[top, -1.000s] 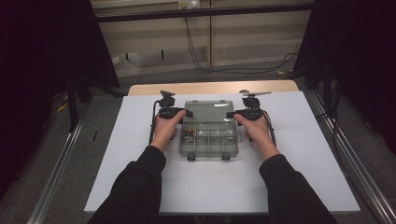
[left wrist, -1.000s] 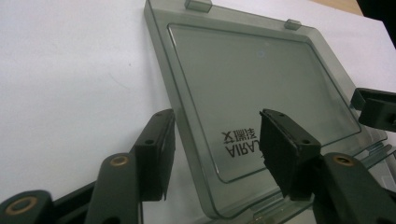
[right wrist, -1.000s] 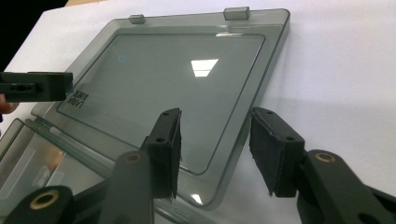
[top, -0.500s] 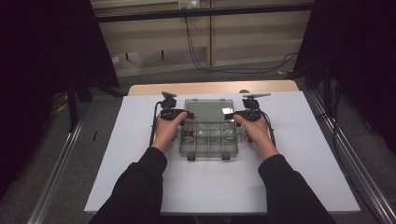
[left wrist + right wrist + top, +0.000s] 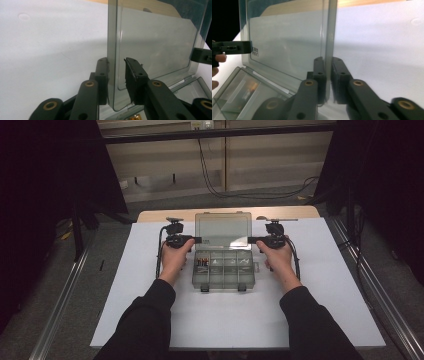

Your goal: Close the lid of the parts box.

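The clear lid (image 5: 223, 229) of the compartment box (image 5: 222, 269) is already standing upright; the left gripper (image 5: 116, 75) and right gripper (image 5: 328, 75) are each closing on a side edge lying between their jaws, the right pinching, the left nearly; swinging it remains

Both forearms reach forward from the near edge, well apart. The left gripper (image 5: 196, 240) and right gripper (image 5: 252, 240) point inward at each other. Their jaws have just been closing; the right pair stands narrower than the left.
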Demonstrator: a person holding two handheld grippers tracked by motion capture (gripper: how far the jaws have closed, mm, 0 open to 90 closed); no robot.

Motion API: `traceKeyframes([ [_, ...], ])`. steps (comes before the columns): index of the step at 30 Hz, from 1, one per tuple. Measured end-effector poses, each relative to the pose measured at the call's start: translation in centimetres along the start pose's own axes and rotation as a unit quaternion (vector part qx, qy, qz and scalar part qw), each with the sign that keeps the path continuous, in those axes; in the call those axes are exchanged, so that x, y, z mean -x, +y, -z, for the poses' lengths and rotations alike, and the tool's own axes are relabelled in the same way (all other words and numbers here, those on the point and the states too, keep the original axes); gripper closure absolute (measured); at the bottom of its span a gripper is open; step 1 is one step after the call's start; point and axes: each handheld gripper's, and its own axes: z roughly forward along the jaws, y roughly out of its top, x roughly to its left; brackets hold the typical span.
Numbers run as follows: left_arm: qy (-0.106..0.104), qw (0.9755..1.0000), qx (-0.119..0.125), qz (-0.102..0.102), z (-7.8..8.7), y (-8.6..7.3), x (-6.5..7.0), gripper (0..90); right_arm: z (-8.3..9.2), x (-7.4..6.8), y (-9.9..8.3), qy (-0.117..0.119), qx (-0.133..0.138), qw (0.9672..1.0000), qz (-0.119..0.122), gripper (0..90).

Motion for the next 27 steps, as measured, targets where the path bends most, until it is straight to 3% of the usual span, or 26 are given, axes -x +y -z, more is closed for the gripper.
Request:
traceKeyframes([
  [3, 0.011, 0.9998, 0.005, -0.019, 0.28, -0.06, 0.3, 74.3, 0.38, -0.25, -0.07, -0.005, 0.006, 0.9996, 0.026, 84.5],
  [6, 0.016, 0.9997, 0.007, -0.016, 0.42, -0.03, 0.47, 75.6, 0.53, -0.73, -0.06, -0.021, 0.007, 0.9989, 0.041, 85.1],
  [9, 0.019, 0.9996, 0.02, -0.001, 0.76, 0.05, 0.21, 83.7, 0.68, -0.81, -0.08, -0.021, 0.006, 0.9988, 0.044, 85.4],
  [14, 0.005, 0.9994, 0.031, 0.015, 0.55, -0.01, 0.04, 78.8, 0.74, -0.85, -0.17, -0.021, 0.011, 0.9981, 0.057, 85.5],
  [15, 0.005, 0.9994, 0.031, 0.013, 0.55, -0.01, 0.05, 79.3, 0.77, -0.81, -0.2, -0.02, 0.011, 0.9982, 0.055, 85.5],
  [20, 0.035, 0.9981, 0.026, -0.043, 0.93, -0.03, 0.67, 85.5, 0.77, -0.58, -0.26, -0.01, 0.012, 0.9986, 0.05, 84.8],
  [24, 0.04, 0.9973, 0.037, -0.049, 0.95, -0.15, 0.89, 86.1, 0.64, -0.49, -0.11, -0.01, 0.009, 0.9985, 0.053, 82.4],
  [27, 0.036, 0.9973, 0.043, -0.046, 1.01, -0.39, 0.68, 86.3, 0.8, -0.38, 0.3, 0.01, 0.02, 0.9985, 0.05, 74.7],
])
